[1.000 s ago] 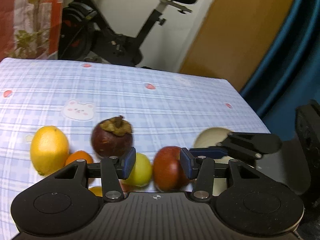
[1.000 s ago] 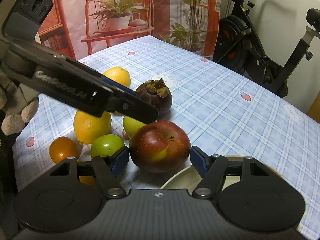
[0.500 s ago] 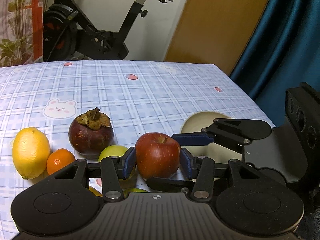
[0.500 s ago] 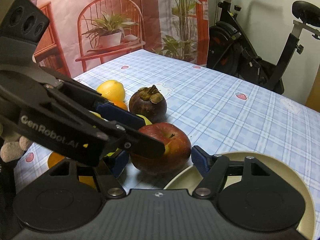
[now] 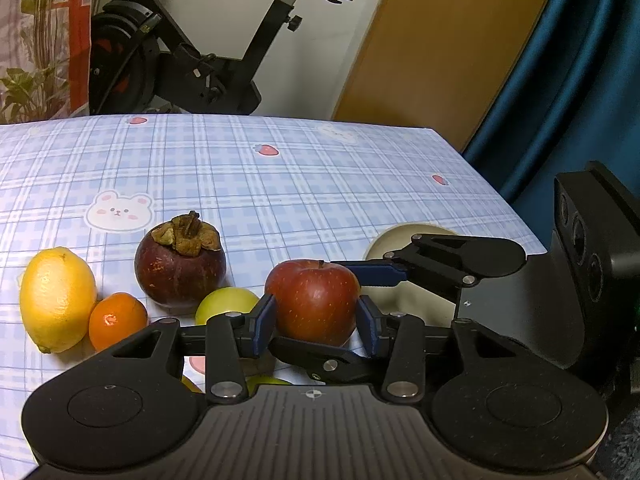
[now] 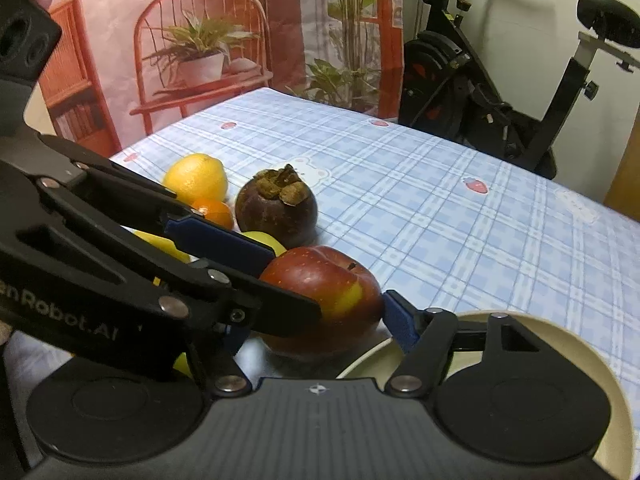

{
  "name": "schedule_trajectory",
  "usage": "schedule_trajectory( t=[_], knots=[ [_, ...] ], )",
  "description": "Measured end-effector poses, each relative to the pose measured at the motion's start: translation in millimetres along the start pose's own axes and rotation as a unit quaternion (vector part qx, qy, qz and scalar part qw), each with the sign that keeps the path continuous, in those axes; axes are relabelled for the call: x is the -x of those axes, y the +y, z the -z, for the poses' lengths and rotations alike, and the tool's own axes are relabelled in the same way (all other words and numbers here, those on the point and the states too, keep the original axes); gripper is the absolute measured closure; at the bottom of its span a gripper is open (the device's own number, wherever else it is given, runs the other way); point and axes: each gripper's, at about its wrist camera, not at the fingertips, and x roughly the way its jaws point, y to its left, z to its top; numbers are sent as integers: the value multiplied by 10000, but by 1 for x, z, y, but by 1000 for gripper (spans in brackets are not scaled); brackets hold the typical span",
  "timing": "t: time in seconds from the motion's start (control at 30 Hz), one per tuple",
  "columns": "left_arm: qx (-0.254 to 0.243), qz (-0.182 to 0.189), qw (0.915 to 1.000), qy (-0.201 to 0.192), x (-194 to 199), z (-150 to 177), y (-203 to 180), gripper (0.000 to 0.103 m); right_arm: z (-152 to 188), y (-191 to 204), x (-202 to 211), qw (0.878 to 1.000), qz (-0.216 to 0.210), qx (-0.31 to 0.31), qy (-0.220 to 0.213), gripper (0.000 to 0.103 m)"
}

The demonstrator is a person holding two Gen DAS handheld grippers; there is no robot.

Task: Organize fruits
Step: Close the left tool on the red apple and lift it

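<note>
A red apple point(image 5: 316, 304) sits on the checked tablecloth, also seen in the right wrist view point(image 6: 324, 296). My left gripper point(image 5: 316, 322) has a blue pad on each side of the apple, touching or nearly touching it. My right gripper point(image 6: 316, 326) also brackets the apple; its fingers point(image 5: 376, 274) cross in from the right and one passes under the left gripper. A beige plate point(image 6: 608, 384) lies under the right gripper, beside the apple. A mangosteen point(image 5: 180, 266), lemon point(image 5: 56, 298), orange point(image 5: 116, 320) and green fruit point(image 5: 226, 302) lie to the left.
The table's right edge point(image 5: 504, 208) runs close behind the plate point(image 5: 394, 240), with a blue curtain point(image 5: 568, 80) beyond. An exercise bike point(image 5: 192, 52) stands behind the table. More yellow and green fruit point(image 6: 160, 244) lie under the left gripper.
Both grippers have closed in on the red apple from two sides. The left gripper's pads have narrowed from a wide gap to the apple's flanks. The apple stays on the table.
</note>
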Motion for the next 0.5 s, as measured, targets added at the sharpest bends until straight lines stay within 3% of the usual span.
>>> schedule_trajectory(
  t=[0.5],
  knots=[
    [-454,257,9983,-248,7,-6,-42,57,17,-4,46,9978,407,97,-513,34]
  ],
)
